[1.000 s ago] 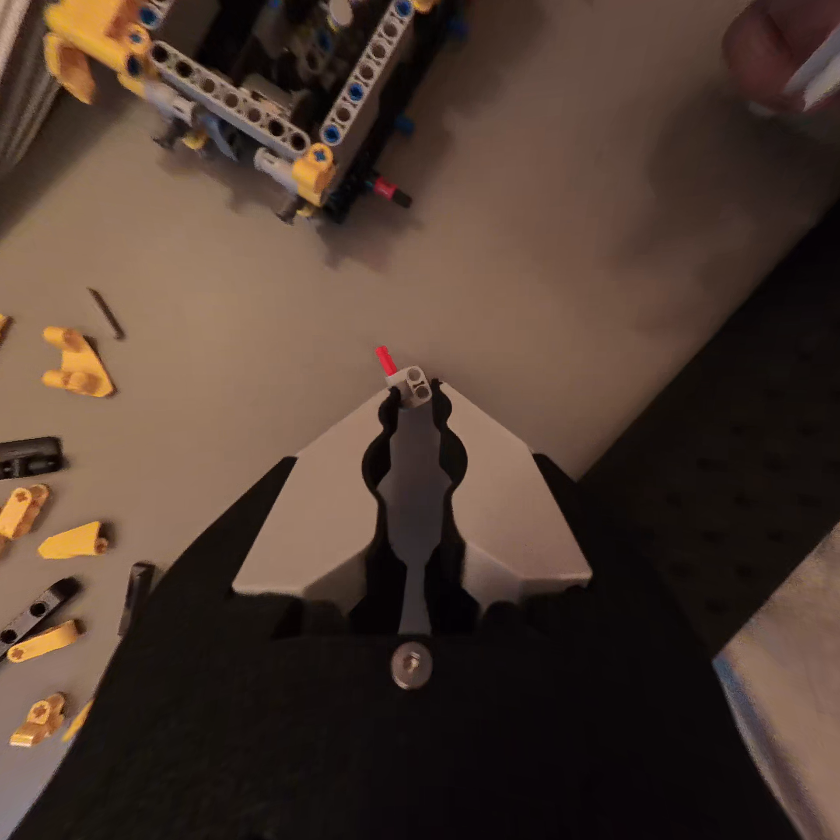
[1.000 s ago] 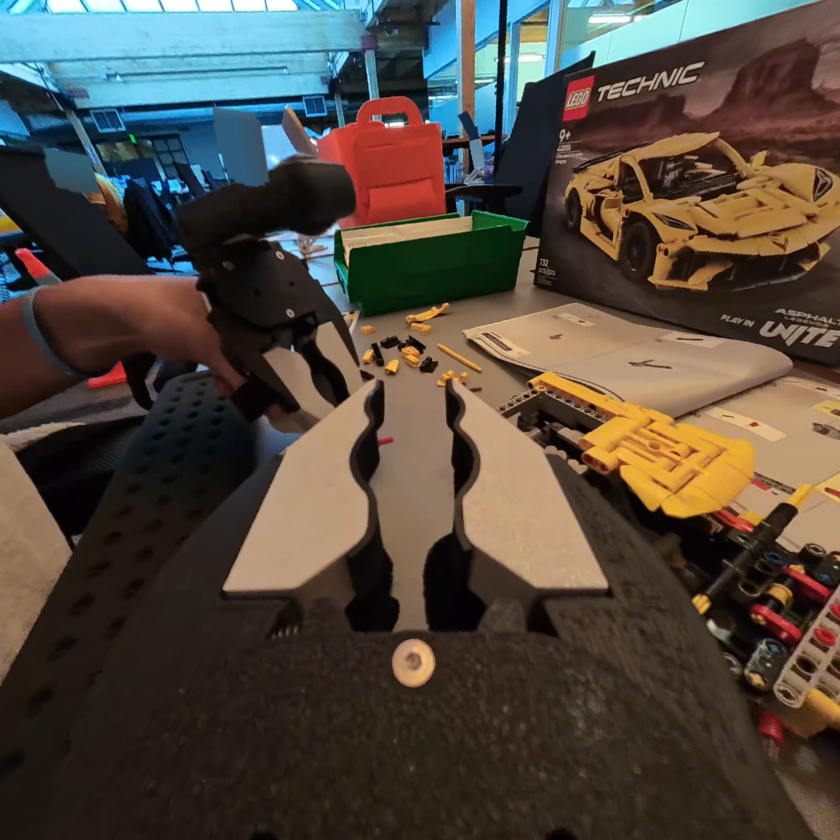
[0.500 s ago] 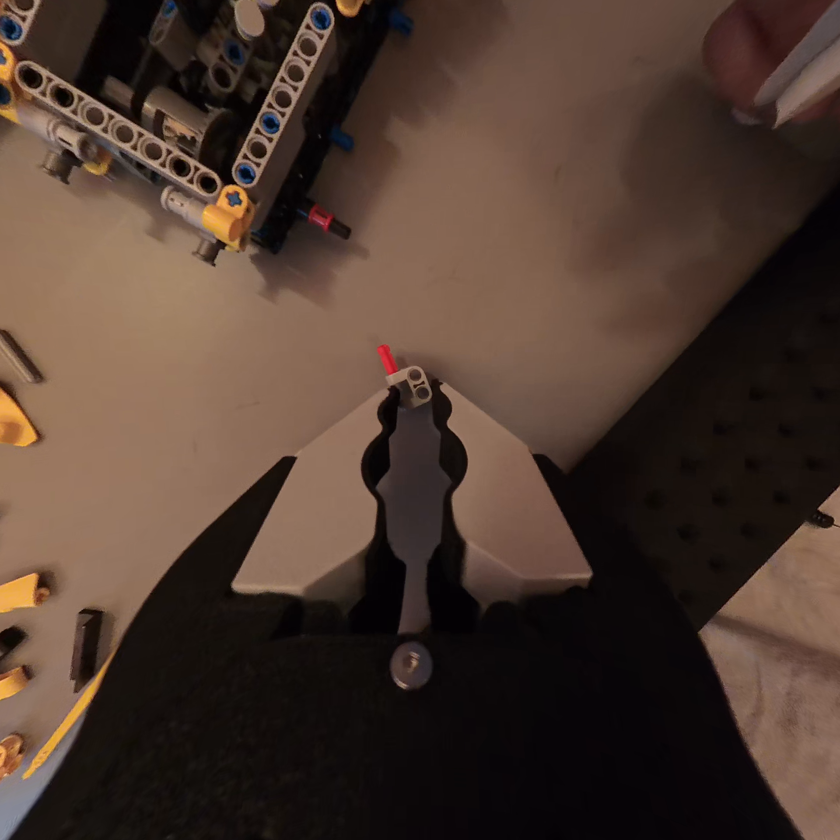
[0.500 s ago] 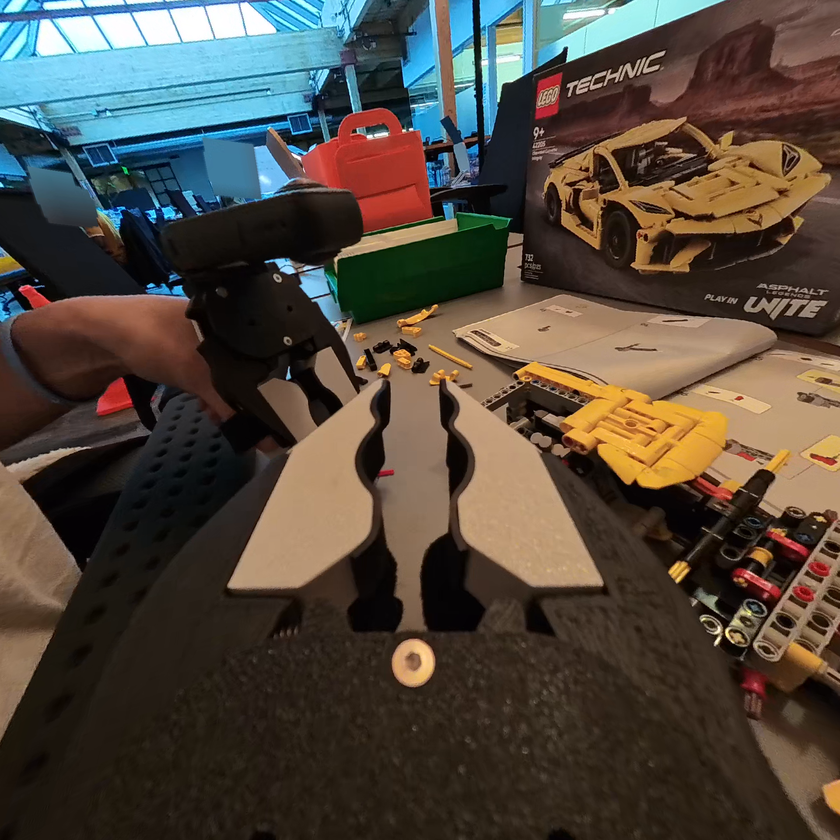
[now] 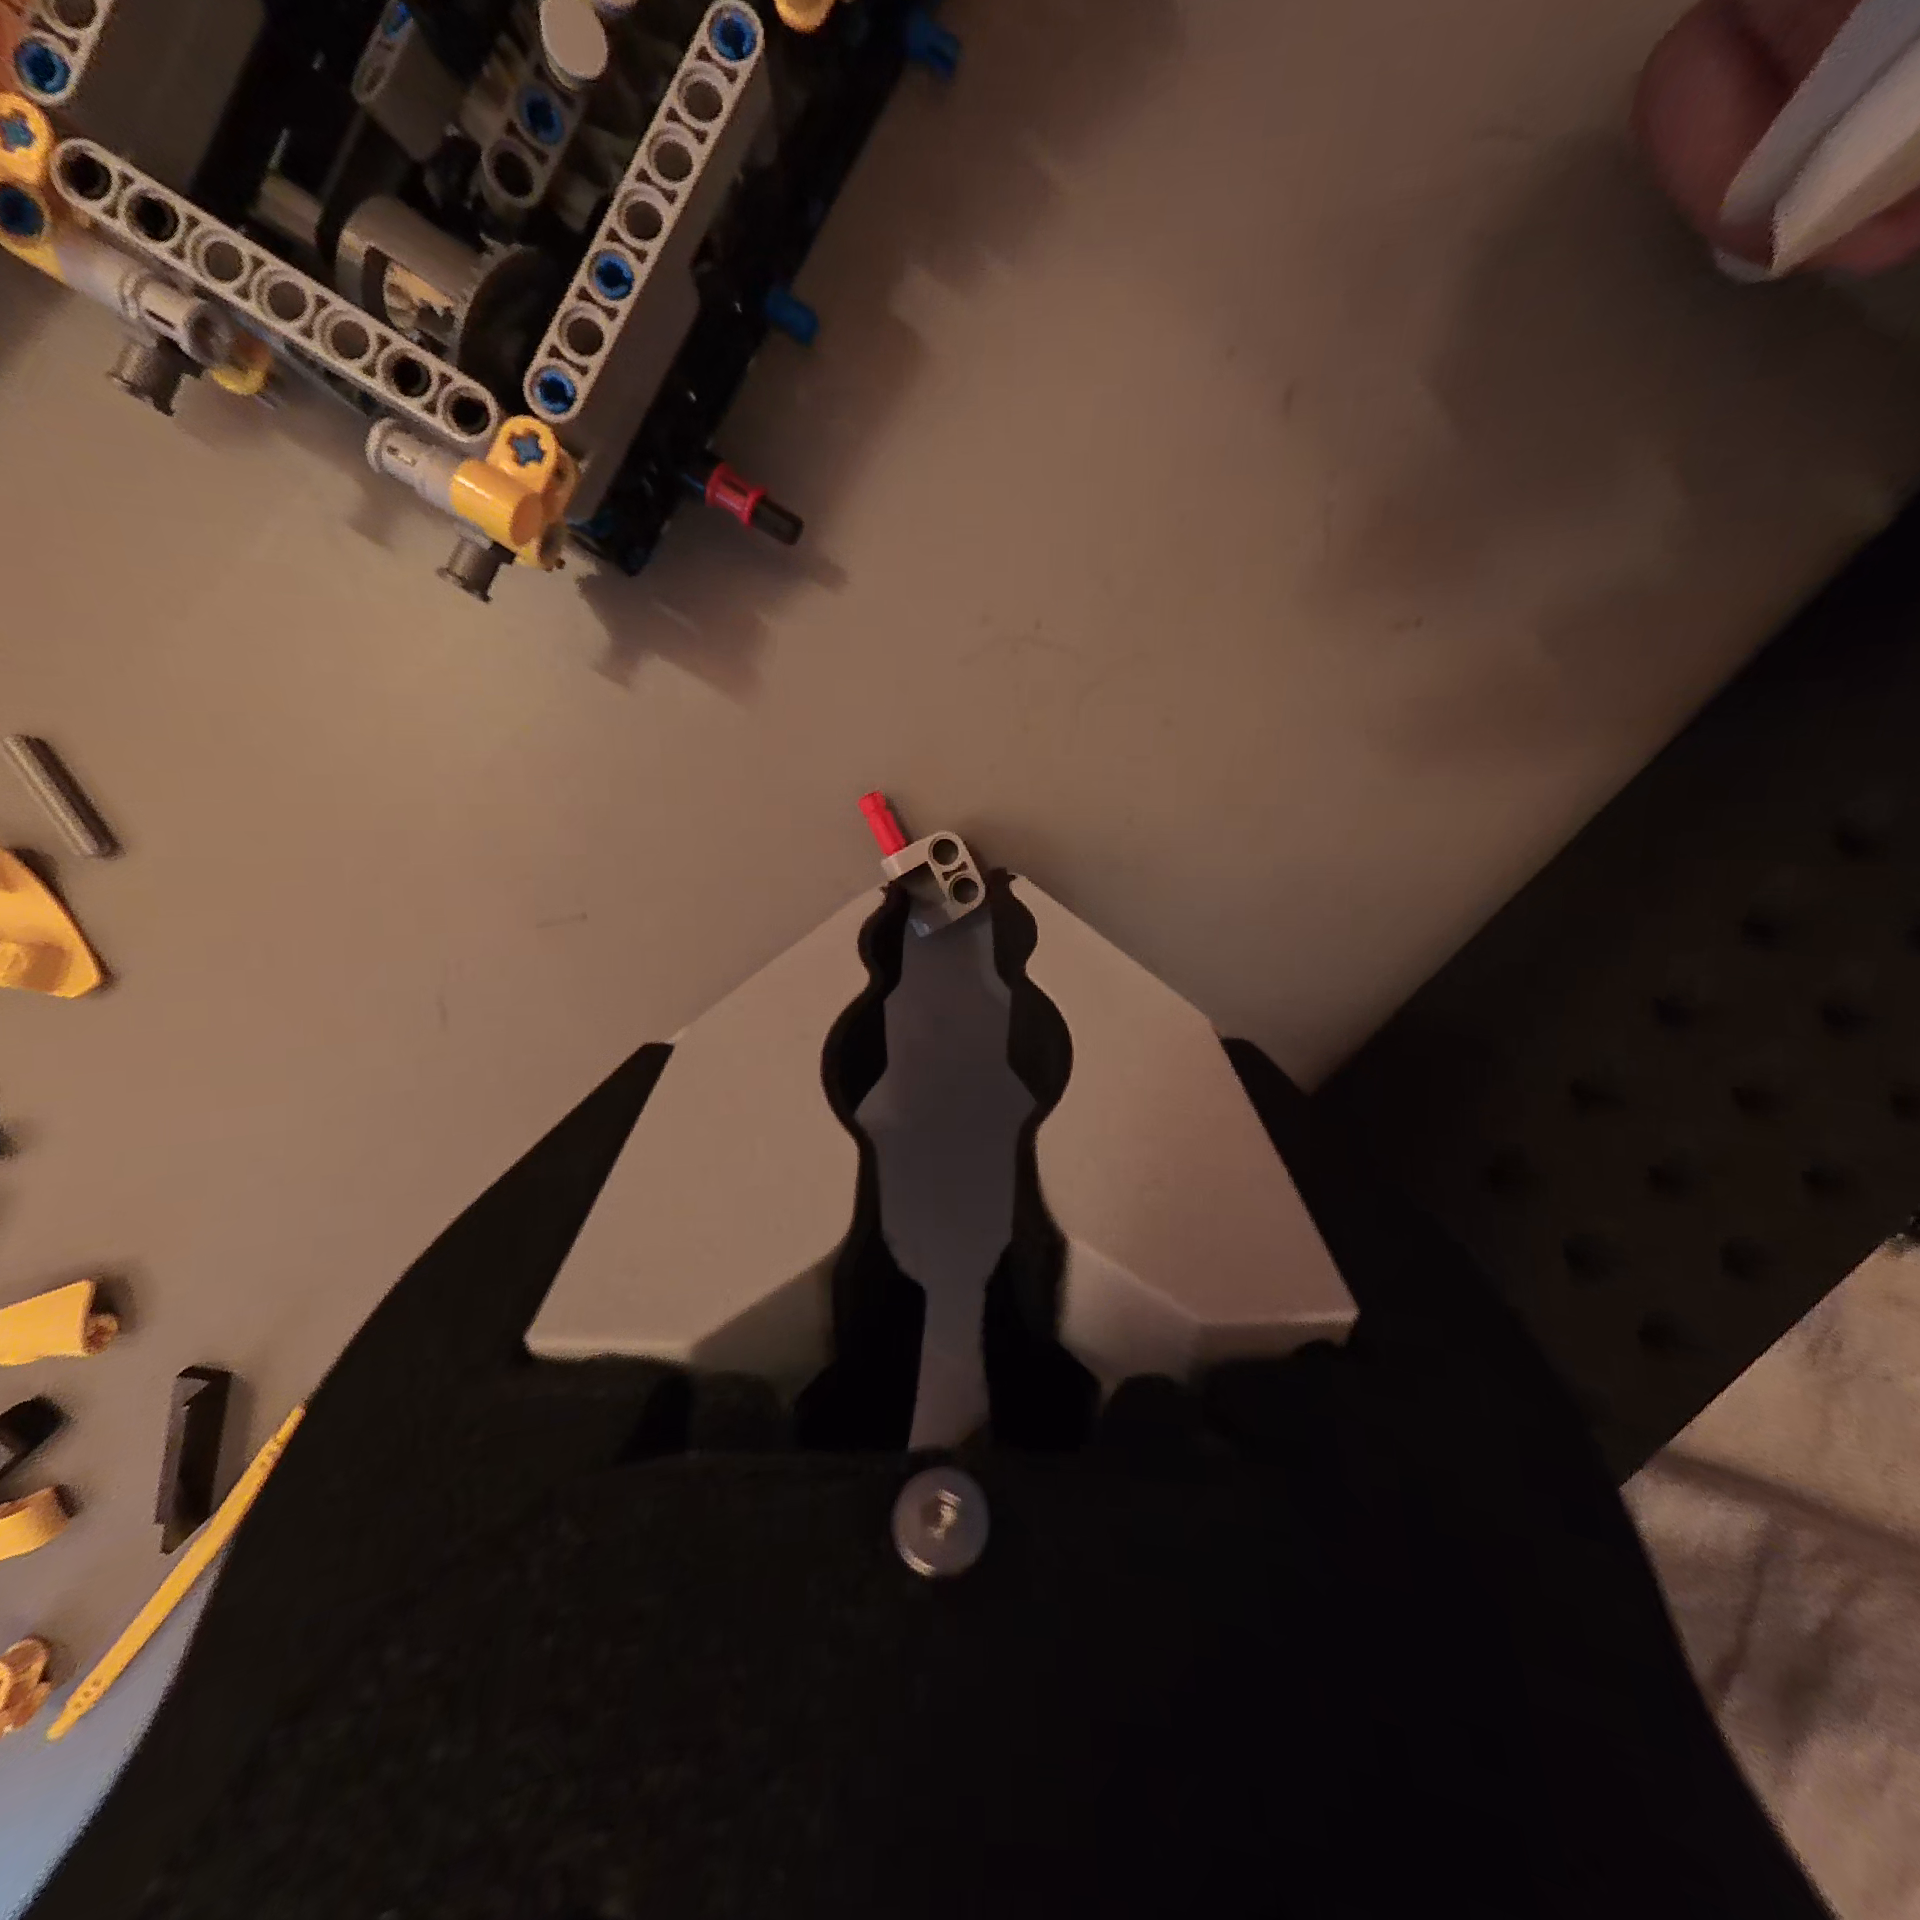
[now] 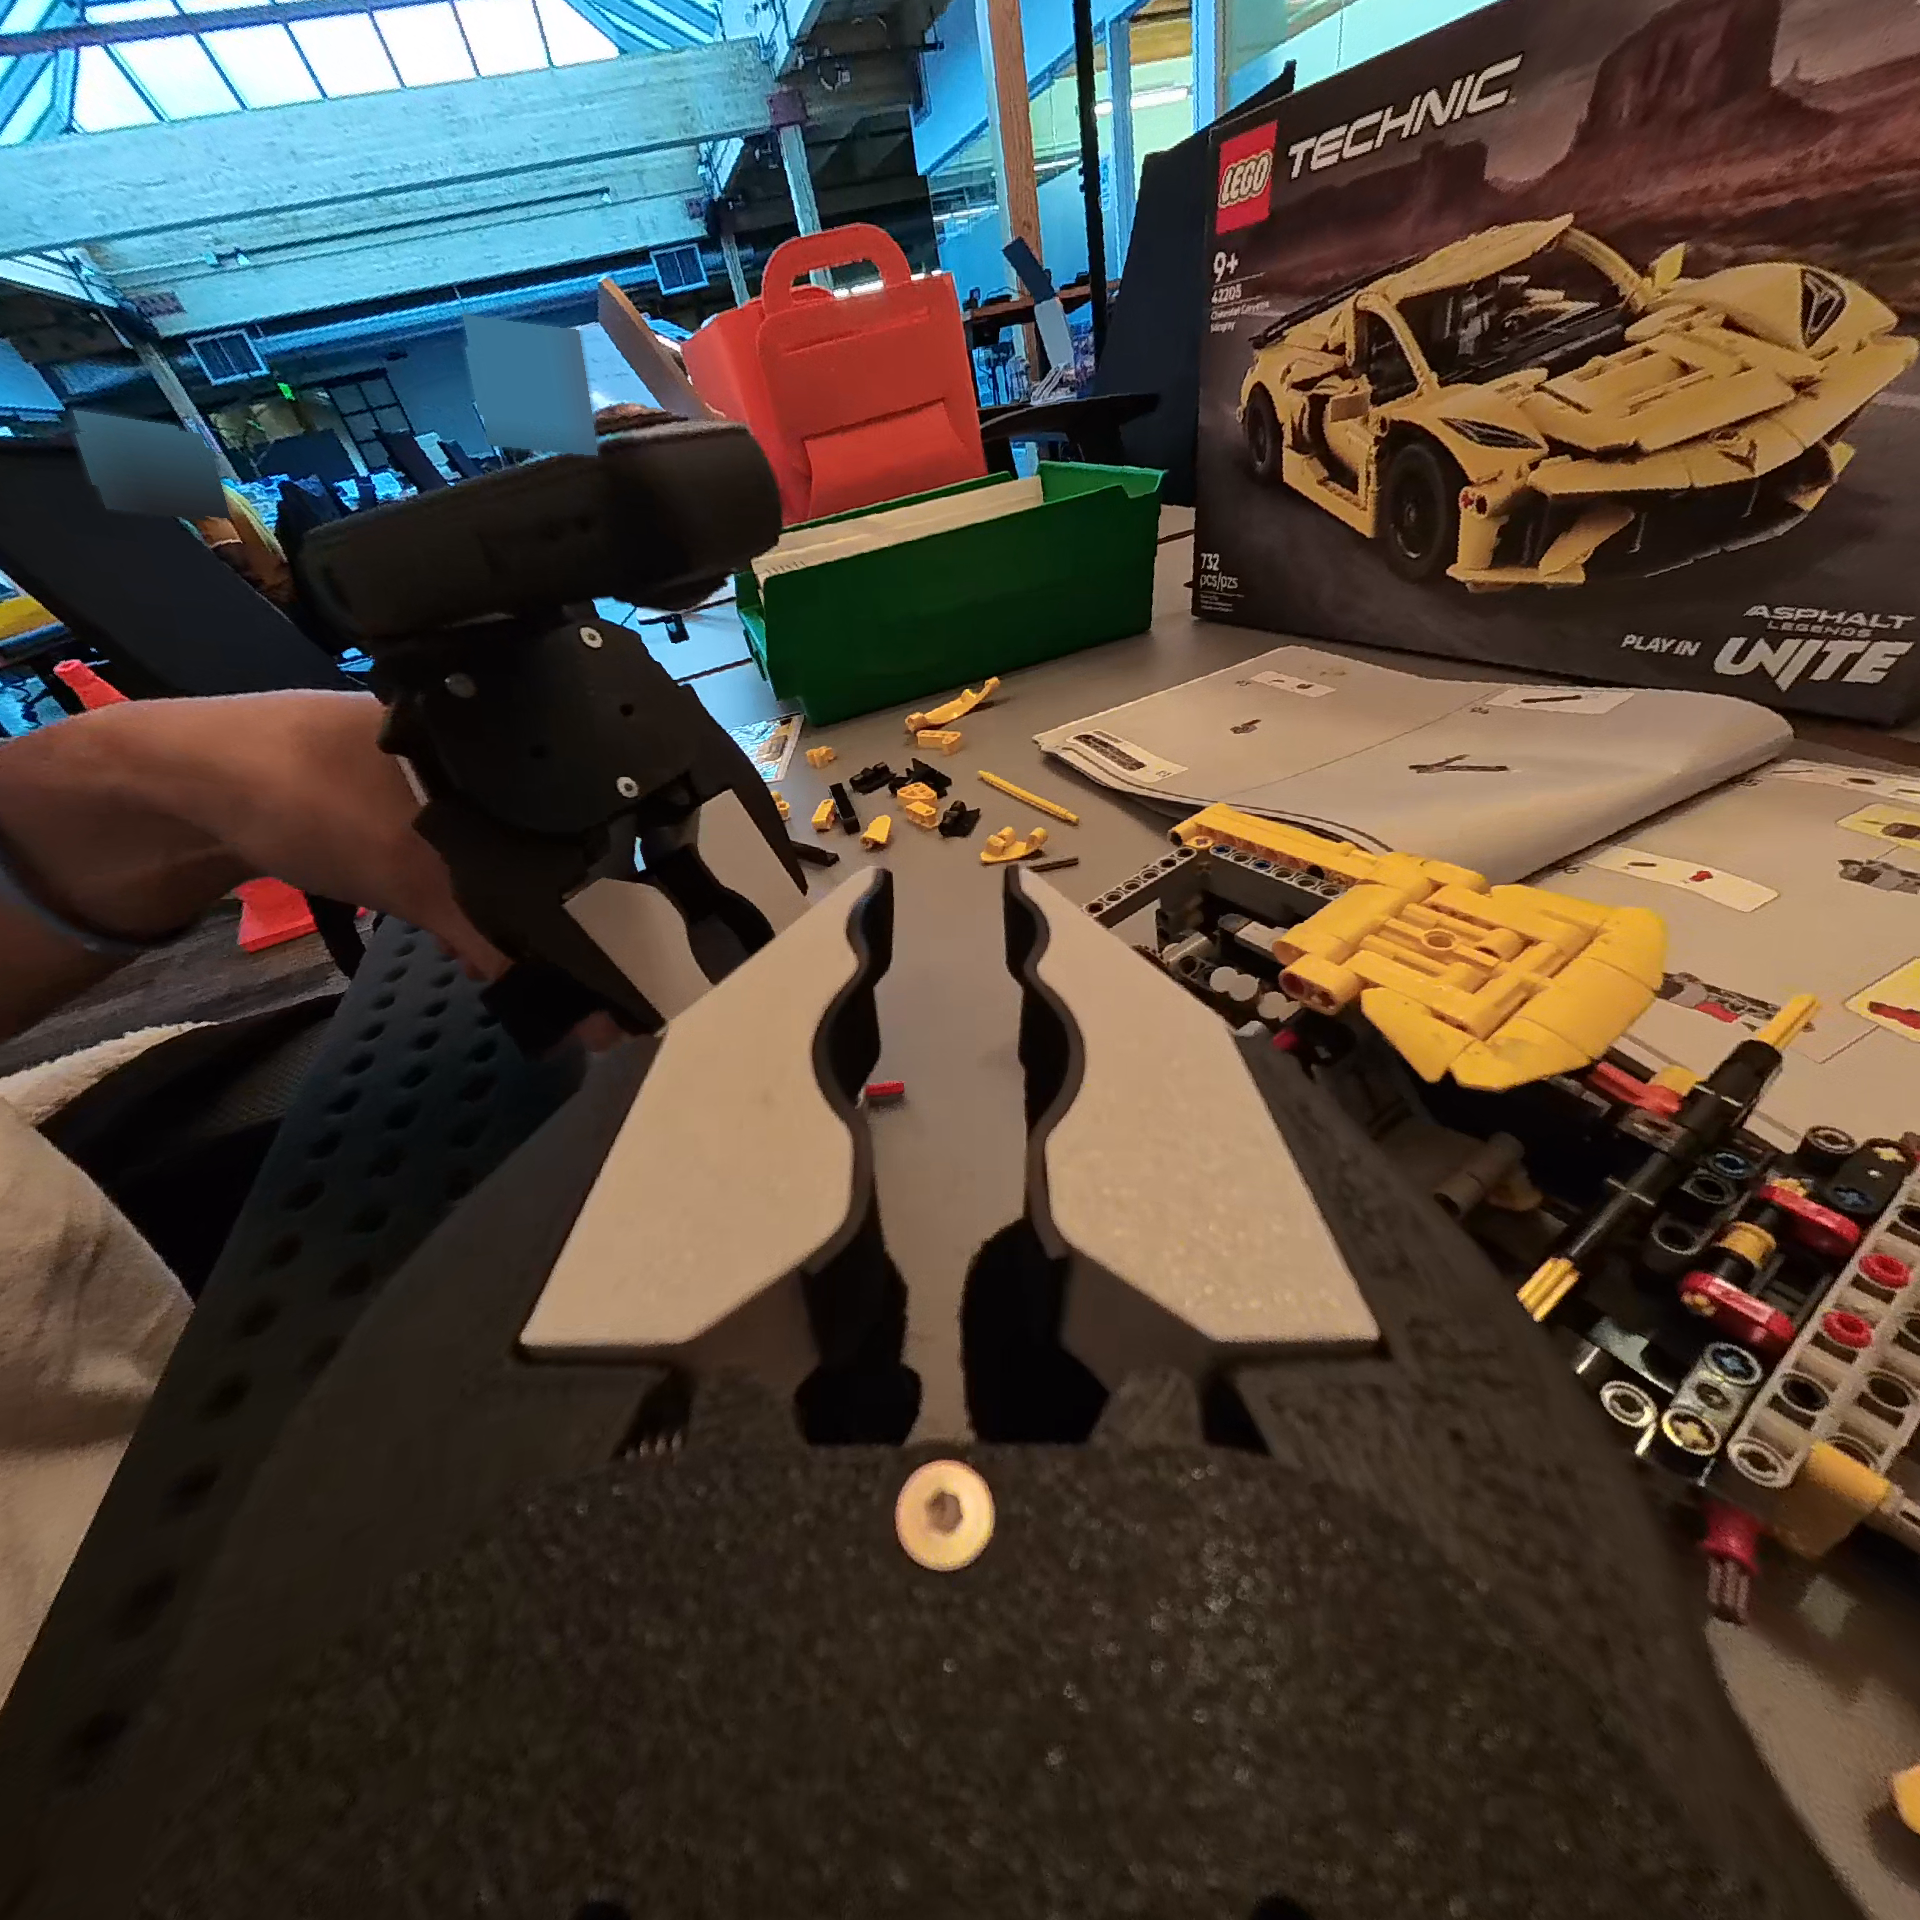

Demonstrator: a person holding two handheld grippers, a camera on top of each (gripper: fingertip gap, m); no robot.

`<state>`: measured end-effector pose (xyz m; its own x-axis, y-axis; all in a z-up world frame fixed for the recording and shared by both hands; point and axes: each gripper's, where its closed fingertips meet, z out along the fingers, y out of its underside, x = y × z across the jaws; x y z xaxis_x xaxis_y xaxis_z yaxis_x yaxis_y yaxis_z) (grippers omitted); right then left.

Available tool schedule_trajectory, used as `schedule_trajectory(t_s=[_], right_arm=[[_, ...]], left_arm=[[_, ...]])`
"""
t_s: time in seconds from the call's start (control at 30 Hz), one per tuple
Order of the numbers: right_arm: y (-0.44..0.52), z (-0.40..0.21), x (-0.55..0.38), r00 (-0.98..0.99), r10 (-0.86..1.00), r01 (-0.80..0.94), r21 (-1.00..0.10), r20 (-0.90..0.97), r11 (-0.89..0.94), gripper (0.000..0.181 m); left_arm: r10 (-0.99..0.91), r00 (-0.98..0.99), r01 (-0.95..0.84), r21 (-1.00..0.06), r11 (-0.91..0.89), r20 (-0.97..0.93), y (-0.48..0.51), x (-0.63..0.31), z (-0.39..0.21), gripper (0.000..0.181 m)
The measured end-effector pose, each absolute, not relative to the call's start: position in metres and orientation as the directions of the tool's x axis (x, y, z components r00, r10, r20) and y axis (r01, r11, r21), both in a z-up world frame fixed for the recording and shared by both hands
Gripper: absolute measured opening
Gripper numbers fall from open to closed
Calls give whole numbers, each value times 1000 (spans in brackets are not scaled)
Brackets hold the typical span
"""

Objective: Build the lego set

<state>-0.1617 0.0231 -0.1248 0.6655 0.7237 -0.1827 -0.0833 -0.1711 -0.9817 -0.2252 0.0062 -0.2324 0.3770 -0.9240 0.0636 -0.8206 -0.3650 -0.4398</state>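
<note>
My left gripper (image 5: pixel 940 902) is shut on a small grey connector (image 5: pixel 940 871) with a red pin (image 5: pixel 881 821) sticking out of it, held above the grey table. The part-built car frame (image 5: pixel 436 270), grey beams with blue pins and yellow joints, lies up and to the left of it. In the right wrist view my right gripper (image 6: pixel 948 883) is open and empty, pointing over the table. The left gripper (image 6: pixel 582 790) shows to its left, held by a hand. The car frame with its yellow panel (image 6: pixel 1455 966) lies at the right; the red pin (image 6: pixel 885 1090) shows between my fingers.
Loose yellow and black parts (image 5: pixel 52 1330) lie at the left of the table, also seen further back (image 6: pixel 914 800). An open instruction booklet (image 6: pixel 1403 758), a green bin (image 6: pixel 956 603), a red bag (image 6: pixel 862 364) and the set's box (image 6: pixel 1558 364) stand behind. A black perforated chair (image 5: pixel 1662 1091) borders the table edge. About 12 centimetres separates my left fingertips from my right.
The left gripper has shifted over the table with the connector still held, so the car frame sits differently in its view. The right gripper has drifted slightly and stays open.
</note>
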Motion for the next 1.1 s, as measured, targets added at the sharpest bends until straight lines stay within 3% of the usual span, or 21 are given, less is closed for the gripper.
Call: schedule_trajectory(t_s=[0.13,0.27,0.4,0.47,0.6,0.73,0.9,1.1], right_arm=[[24,-127,-160,675,715,-79,-981,-183,-176,20],[25,-127,-159,678,711,-84,-981,-186,-176,20],[26,-130,-161,670,717,-79,-978,-195,-192,20],[26,-132,-164,666,721,-68,-978,-192,-198,20],[25,-138,-169,660,731,-31,-978,-174,-205,20],[26,-142,-171,658,733,-13,-976,-171,-216,20],[26,-145,-167,668,724,-8,-974,-173,-226,20],[29,-146,-164,675,715,-17,-972,-184,-234,20]], left_arm=[[-920,386,-802,-467,-371,68,9,-227,-227,25],[-933,340,-697,-635,-334,118,4,-228,-190,37],[-927,363,-497,-820,-283,99,31,-274,-140,37],[-918,390,-446,-859,-253,69,56,-314,-132,37],[-931,363,-528,-828,-187,-21,96,-377,-146,29],[-952,180,-766,-643,23,-247,128,-409,-191,23],[-996,43,-905,-426,-4,-81,141,-430,-226,25],[-997,-54,-910,-409,73,-56,146,-423,-231,25]])
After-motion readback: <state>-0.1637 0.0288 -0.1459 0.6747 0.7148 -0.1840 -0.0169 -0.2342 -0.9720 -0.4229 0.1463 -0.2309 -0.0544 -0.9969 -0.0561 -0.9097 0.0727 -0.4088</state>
